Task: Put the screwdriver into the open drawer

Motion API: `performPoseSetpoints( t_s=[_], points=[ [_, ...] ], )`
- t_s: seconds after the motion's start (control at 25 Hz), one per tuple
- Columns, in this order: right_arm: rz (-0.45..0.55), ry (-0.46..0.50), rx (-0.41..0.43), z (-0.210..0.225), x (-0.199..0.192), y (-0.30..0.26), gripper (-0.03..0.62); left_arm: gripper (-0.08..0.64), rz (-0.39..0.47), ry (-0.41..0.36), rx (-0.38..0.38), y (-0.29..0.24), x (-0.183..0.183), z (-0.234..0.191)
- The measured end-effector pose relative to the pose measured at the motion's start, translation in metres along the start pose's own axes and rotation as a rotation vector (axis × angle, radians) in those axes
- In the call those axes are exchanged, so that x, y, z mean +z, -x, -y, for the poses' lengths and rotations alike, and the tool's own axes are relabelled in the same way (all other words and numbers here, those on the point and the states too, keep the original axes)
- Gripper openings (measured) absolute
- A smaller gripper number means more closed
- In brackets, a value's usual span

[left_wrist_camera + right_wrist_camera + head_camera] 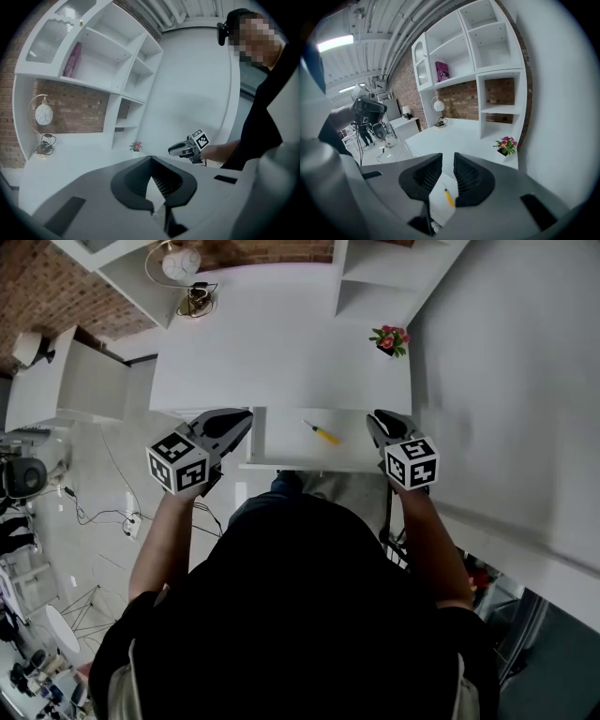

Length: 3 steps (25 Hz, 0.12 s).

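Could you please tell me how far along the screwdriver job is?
Done: the screwdriver lies in the open drawer. In hand: nothing; the left claw is shut and empty, the right claw open and empty, either side of the drawer. Left: seemingly nothing.

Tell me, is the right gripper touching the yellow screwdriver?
Apart. The head view shows a bare strip of the drawer between the right gripper and the screwdriver, which lies loose inside.

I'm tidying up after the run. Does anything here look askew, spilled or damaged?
Nothing stands out. The screwdriver lies at a slant in the open drawer, which looks harmless. The flower pot stands upright on the desk.
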State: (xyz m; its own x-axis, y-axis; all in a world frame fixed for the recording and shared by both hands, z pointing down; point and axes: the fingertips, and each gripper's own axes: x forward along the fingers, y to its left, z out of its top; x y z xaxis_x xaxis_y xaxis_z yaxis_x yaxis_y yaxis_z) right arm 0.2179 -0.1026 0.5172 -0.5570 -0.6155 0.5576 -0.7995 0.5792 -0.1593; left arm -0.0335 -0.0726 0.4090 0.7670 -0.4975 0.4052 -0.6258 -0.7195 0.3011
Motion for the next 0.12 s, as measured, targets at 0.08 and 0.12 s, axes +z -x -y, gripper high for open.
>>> performPoseSetpoints(
  t_s=[0.08,0.12],
  points=[
    [0.003,0.000,-0.009,0.0013,-0.0017,0.0084,0.081,0.017,-0.001,-0.005,-0.006,-0.0034,0.0007,0.0060],
    [0.004,0.000,-0.013,0.0016,-0.0026,0.0124,0.081,0.017,-0.002,-0.007,-0.009,-0.0048,0.0010,0.0089]
  ],
)
